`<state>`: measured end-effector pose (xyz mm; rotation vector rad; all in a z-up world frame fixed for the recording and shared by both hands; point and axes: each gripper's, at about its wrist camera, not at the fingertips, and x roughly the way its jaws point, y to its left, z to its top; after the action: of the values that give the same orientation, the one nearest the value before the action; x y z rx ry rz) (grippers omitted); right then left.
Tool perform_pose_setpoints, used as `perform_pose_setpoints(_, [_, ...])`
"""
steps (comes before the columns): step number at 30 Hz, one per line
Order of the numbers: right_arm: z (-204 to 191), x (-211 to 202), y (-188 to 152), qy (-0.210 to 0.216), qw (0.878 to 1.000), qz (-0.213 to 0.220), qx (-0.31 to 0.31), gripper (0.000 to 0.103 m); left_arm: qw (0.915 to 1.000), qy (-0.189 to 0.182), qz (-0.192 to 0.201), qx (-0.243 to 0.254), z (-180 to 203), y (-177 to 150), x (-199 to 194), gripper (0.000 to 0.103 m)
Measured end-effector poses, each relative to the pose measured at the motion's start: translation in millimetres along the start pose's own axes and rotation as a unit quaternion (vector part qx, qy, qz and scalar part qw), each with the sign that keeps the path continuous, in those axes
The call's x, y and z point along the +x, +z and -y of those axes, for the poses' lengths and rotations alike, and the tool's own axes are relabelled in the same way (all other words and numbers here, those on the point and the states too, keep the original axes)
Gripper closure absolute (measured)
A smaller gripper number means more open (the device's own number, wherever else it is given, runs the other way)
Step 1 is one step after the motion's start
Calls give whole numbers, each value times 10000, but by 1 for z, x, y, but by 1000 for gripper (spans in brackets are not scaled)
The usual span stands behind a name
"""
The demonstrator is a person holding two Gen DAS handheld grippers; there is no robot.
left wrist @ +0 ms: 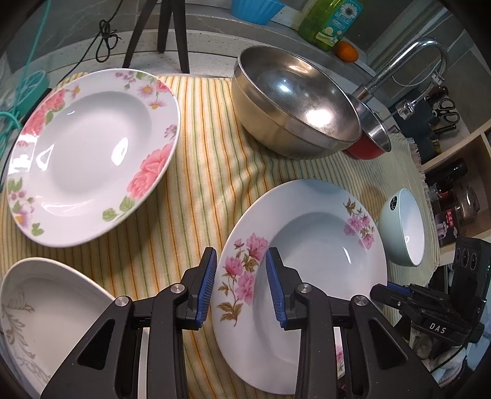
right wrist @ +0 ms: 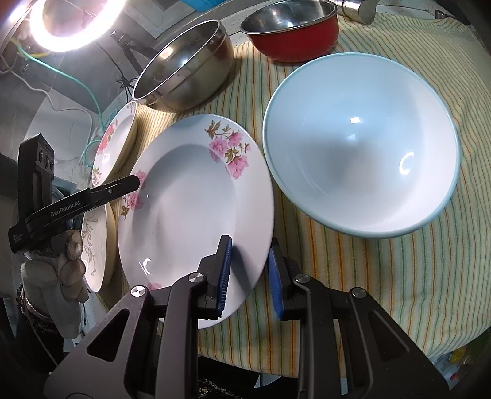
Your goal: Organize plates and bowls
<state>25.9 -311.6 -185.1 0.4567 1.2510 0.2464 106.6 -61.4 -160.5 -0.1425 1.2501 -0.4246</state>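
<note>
My right gripper straddles the rim of the white pink-flowered plate, jaws parted, not yet clamped. My left gripper hovers released over the opposite rim, probably to steady a lift.

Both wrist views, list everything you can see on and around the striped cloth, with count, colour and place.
Striped cloth: one, yellow-green, under the dishes.
Pink-peony plate: one, white, far left.
Pink-flower plate: one, white, centre, rim between the right gripper's fingers.
Leaf-pattern plate: one, white, near left.
Steel bowl: one, silver, back.
Red bowl: one, red with steel inside, back right.
Pale blue bowl: one, right.
Soap bottle: one, green, counter.
Faucet: one, chrome.
Left gripper: black, blue pads, open.
Right gripper: same, straddling the plate's rim.
</note>
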Motion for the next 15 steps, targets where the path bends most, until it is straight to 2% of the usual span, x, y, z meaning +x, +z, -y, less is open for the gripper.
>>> perform_pose_setpoints(15, [-12,13,-1,34,9996,-164,-248,79,9997,141,53,-195,-1,-29,-14,72])
